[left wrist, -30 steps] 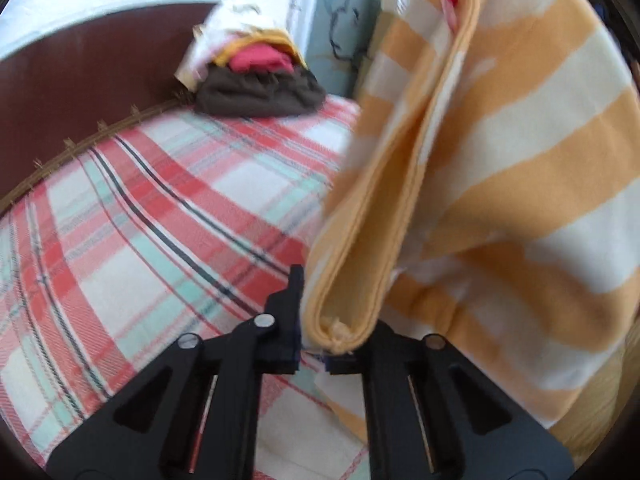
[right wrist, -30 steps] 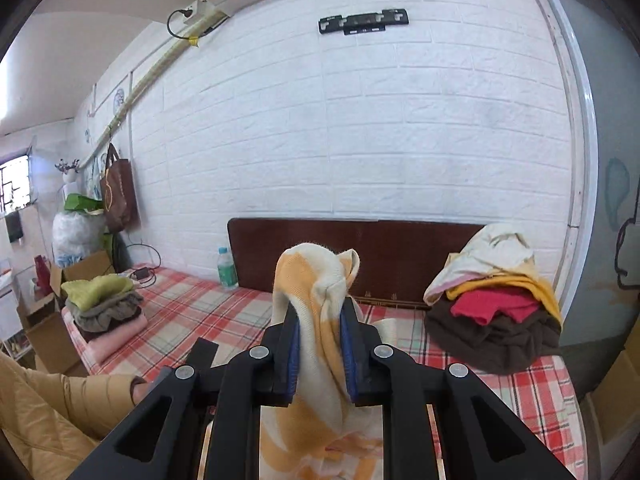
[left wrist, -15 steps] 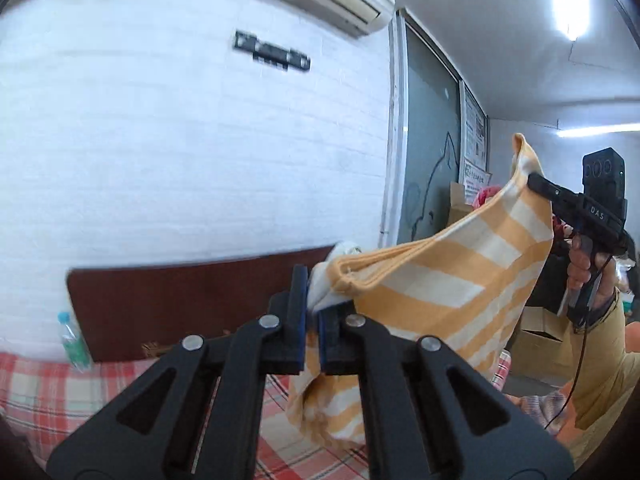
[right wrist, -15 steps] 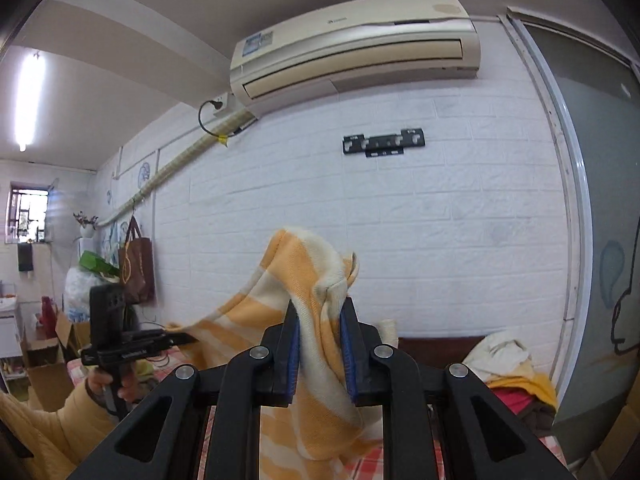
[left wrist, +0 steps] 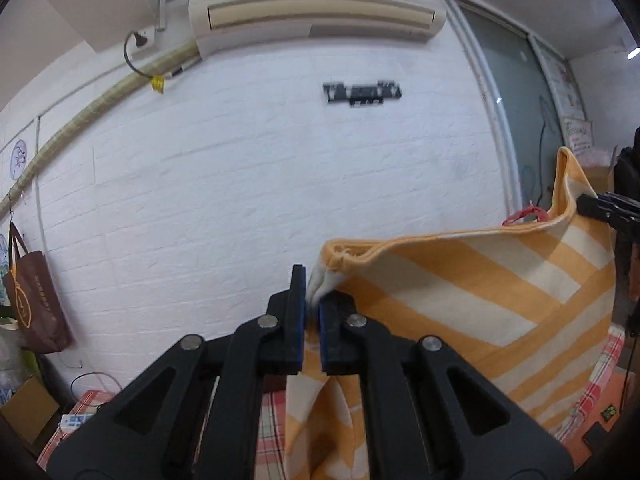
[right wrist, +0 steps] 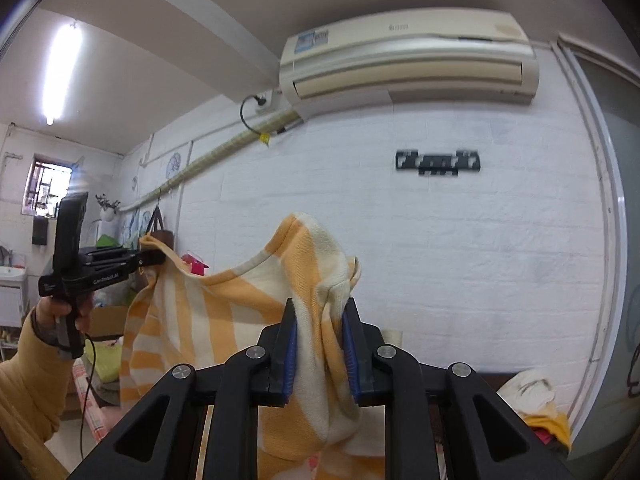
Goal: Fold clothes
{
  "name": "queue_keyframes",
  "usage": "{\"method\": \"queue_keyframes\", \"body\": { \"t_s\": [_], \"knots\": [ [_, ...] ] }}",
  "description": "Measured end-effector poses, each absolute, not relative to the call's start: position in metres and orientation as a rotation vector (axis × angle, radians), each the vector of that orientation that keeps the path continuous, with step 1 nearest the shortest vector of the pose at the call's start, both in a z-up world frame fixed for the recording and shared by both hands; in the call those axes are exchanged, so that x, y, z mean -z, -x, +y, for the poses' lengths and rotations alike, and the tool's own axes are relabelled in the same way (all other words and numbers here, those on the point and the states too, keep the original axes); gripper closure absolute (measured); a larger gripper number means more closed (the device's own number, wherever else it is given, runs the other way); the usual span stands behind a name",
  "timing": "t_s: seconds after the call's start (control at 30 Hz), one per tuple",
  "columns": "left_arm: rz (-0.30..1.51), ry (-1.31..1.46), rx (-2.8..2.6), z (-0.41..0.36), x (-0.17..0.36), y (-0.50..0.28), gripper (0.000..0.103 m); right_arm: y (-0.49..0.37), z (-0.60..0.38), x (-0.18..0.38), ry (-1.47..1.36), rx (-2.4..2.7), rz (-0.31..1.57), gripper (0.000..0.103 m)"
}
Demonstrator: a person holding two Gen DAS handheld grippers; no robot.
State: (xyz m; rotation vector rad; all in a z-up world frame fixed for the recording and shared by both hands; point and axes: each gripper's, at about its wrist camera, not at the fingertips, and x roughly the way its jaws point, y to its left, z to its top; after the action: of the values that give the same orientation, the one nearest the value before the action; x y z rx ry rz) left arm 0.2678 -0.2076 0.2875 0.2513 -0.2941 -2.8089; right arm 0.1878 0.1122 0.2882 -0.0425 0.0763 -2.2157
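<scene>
White-painted brick wall [left wrist: 240,200] fills the background, with an air conditioner [left wrist: 316,0] mounted high on it and a plaid-covered bed [left wrist: 272,416] low beneath. Below the air conditioner, an orange-and-cream striped garment [left wrist: 480,304] hangs spread in the air, its top edge sagging between two held corners and its body draping toward the bed. The left gripper [left wrist: 313,312] has its fingers closed on one bunched corner; the right gripper [right wrist: 319,344] has its fingers clamped around a thicker wad of the cloth. This looks like the spreading-out step before a fold. Next, I judge, calls for lowering the garment flat onto the bed without slackening either grip.
</scene>
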Motion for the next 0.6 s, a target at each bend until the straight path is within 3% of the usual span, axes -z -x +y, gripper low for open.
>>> {"method": "queue_keyframes", "body": {
  "t_s": [0.13,0.37,0.43,0.47,0.5,0.6],
  "knots": [
    [-0.279,-0.593,2.669,-0.251,-0.206,-0.174,0.096,-0.114,0.042,-0.225,-0.202,2.252,0.182,0.083],
    [-0.139,-1.147,2.484,-0.324,-0.024,-0.046,0.097,0.016,-0.07,-0.061,-0.752,2.174,0.313,0.083],
    [-0.068,-1.219,2.465,-0.339,0.004,-0.025,0.097,0.04,-0.088,-0.022,-0.878,2.129,0.33,0.077],
    [-0.027,-1.249,2.459,-0.346,0.016,-0.015,0.097,0.048,-0.09,-0.005,-0.913,2.147,0.349,0.067],
    [0.006,-1.268,2.455,-0.353,0.025,-0.006,0.097,0.056,-0.091,0.011,-0.949,2.162,0.364,0.063],
    [0.029,-1.288,2.434,-0.362,0.04,0.011,0.097,0.073,-0.068,0.041,-1.059,2.112,0.245,0.054]
  ]
}}
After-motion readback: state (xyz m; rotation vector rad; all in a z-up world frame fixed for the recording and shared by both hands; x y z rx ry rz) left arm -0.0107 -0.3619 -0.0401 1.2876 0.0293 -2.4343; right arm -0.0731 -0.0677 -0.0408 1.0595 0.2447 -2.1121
